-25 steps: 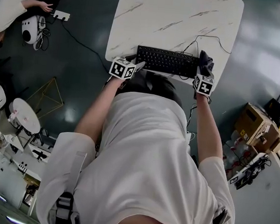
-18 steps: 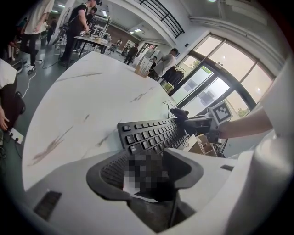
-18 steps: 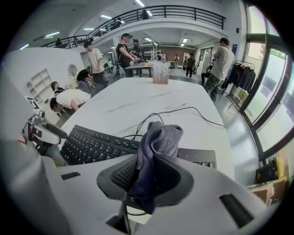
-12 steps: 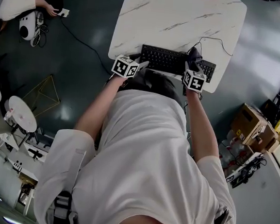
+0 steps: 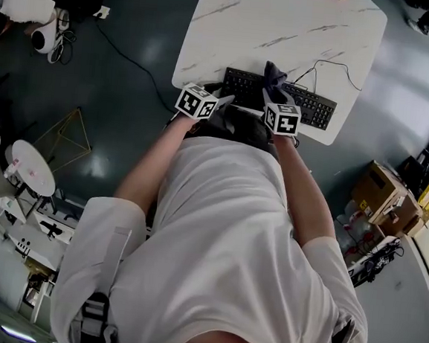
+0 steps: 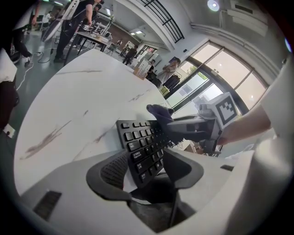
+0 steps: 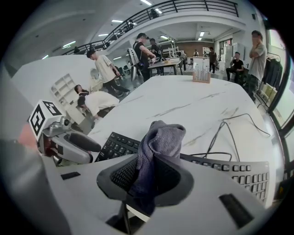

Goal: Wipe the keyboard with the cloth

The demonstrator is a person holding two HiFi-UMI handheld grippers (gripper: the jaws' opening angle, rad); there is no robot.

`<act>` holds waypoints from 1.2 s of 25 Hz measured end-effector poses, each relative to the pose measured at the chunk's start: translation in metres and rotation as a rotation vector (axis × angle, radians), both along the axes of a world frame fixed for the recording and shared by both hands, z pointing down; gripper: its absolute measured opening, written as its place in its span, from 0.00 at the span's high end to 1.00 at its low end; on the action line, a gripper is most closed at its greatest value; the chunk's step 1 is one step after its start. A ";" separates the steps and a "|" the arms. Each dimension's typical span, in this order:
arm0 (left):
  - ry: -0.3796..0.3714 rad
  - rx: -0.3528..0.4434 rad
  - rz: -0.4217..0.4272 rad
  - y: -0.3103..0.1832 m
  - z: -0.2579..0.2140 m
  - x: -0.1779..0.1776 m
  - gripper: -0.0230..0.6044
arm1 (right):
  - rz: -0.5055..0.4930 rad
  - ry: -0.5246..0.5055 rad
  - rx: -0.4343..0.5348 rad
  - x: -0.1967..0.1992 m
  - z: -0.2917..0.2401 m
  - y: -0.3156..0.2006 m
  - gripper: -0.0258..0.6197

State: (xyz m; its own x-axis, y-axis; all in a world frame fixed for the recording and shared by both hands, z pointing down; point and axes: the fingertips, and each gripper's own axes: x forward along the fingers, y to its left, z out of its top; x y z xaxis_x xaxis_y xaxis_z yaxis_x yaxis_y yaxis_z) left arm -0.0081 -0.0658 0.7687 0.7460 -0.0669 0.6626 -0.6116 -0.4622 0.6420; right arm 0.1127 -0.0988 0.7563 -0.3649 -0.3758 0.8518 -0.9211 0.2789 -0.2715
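Observation:
A black keyboard (image 5: 313, 108) lies along the near edge of the white marble table (image 5: 287, 24). My right gripper (image 7: 151, 176) is shut on a bunched grey cloth (image 7: 161, 137). The cloth (image 5: 273, 76) rests on the keys near the keyboard's middle. My left gripper (image 6: 144, 172) has its jaws on either side of the keyboard's left end (image 6: 142, 153) and holds it. In the left gripper view the right gripper (image 6: 163, 121) and cloth sit across the keys. The person's head hides the keyboard's near edge in the head view.
The keyboard's thin cable (image 5: 332, 65) loops over the table behind it. A small holder (image 7: 202, 75) stands at the table's far end. Cardboard boxes (image 5: 381, 187) sit on the floor to the right. Several people stand in the background.
My right gripper has carried the cloth leftward along the keyboard, from its right end to near its middle. The left gripper has stayed at the left end.

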 end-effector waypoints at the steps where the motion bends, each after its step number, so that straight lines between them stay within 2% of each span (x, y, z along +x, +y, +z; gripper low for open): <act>1: 0.005 0.000 0.003 0.001 0.000 0.000 0.59 | -0.011 -0.010 0.000 -0.007 0.000 -0.001 0.79; 9: 0.051 -0.015 0.024 0.008 -0.002 0.001 0.59 | -0.076 -0.093 -0.009 -0.050 -0.001 -0.006 0.79; 15: 0.062 0.006 0.083 0.017 -0.006 -0.003 0.59 | -0.124 -0.158 -0.011 -0.084 -0.002 -0.008 0.79; 25: 0.062 0.008 0.051 0.021 -0.009 -0.031 0.59 | -0.226 -0.261 -0.042 -0.143 -0.005 -0.009 0.79; 30: 0.073 0.013 -0.006 0.018 -0.014 -0.044 0.59 | -0.280 -0.349 -0.087 -0.163 -0.023 0.008 0.79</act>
State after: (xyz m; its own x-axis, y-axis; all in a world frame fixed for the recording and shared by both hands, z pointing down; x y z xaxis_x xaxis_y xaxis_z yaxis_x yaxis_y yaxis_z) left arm -0.0526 -0.0481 0.7549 0.7917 -0.0802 0.6056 -0.5665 -0.4674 0.6787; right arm -0.0504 -0.0907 0.7334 -0.7128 -0.1548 0.6841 -0.6631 0.4664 -0.5854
